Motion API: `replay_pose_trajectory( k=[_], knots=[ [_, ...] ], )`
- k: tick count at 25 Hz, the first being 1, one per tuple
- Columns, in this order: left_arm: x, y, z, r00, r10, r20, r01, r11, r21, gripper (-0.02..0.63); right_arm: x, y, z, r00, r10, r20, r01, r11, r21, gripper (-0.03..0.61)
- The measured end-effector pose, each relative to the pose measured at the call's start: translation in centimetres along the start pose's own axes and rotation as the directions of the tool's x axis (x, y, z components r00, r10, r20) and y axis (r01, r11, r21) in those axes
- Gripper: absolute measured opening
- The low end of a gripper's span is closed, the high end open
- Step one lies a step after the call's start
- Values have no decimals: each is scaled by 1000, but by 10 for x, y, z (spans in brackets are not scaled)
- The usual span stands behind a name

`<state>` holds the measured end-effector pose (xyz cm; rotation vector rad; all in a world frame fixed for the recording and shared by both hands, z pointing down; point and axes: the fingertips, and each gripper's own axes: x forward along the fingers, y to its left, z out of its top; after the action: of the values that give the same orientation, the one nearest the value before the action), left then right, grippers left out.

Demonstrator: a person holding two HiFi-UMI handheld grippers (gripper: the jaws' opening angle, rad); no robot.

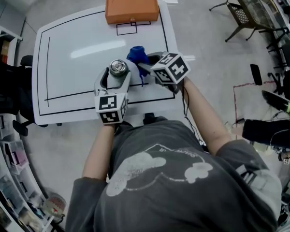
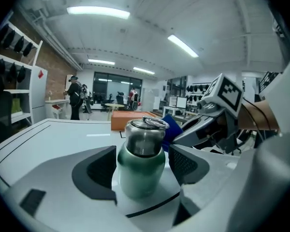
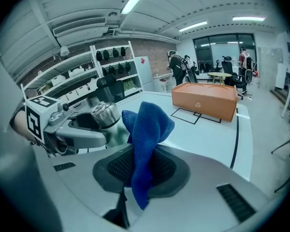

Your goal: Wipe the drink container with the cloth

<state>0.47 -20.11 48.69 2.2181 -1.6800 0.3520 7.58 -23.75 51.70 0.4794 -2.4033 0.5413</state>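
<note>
Jaws of the left gripper [image 1: 117,76] stand wide and are set about a flask [image 2: 141,161], which stands upright on the table [image 1: 72,37] between the two dark pads. The pad on that gripper's left lies against the green body. The pad on its right sits at the other side, touching or very nearly so. The flask has a green lower body, a bare steel shoulder and a steel cap with a metal loop on top.

The right gripper [image 3: 141,174] has its jaws pinched almost together on a blue cloth [image 3: 146,129]. The cloth rises from between the pads in a loose fold, and a short tail of it hangs down on the near side of them. The raised fold stands just beside the flask, on the side that lies to the left gripper's right. Whether cloth and flask touch cannot be told.

The right gripper sits just to the right of the left one and is angled in toward it, so that its jaws point at the flask from the side. Well ahead of both grippers, far beyond the flask, an orange box [image 1: 132,7] lies at the table's far edge. A small rectangle [image 1: 126,28] drawn in black line sits just on the near side of it. Each gripper is held at the end of a bare forearm.
</note>
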Motion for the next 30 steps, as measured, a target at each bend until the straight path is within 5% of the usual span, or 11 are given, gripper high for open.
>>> replay_pose_trajectory(
  k=[4,7,12,17,22,30],
  knots=[
    [7,3,0,997,74,-4,-74,997,-11,322,-7,0,0,1000,10,7,-10,1000,-20,63],
    [7,3,-1,999,51,-1,-51,999,8,322,-12,0,6,1000,19,19,-18,999,-40,63],
    [6,3,0,996,-84,-1,84,995,58,322,-11,7,20,997,82,13,-80,990,-117,63],
    [5,3,-1,966,-259,-15,259,957,129,322,-3,13,36,989,147,-10,-146,971,-189,63],
    [4,4,-2,895,-443,-57,445,872,207,321,9,23,53,974,228,-9,-225,953,-200,63],
    [4,5,-3,717,-667,-200,694,660,287,321,37,39,52,936,324,-136,-348,911,-223,61]
  ],
)
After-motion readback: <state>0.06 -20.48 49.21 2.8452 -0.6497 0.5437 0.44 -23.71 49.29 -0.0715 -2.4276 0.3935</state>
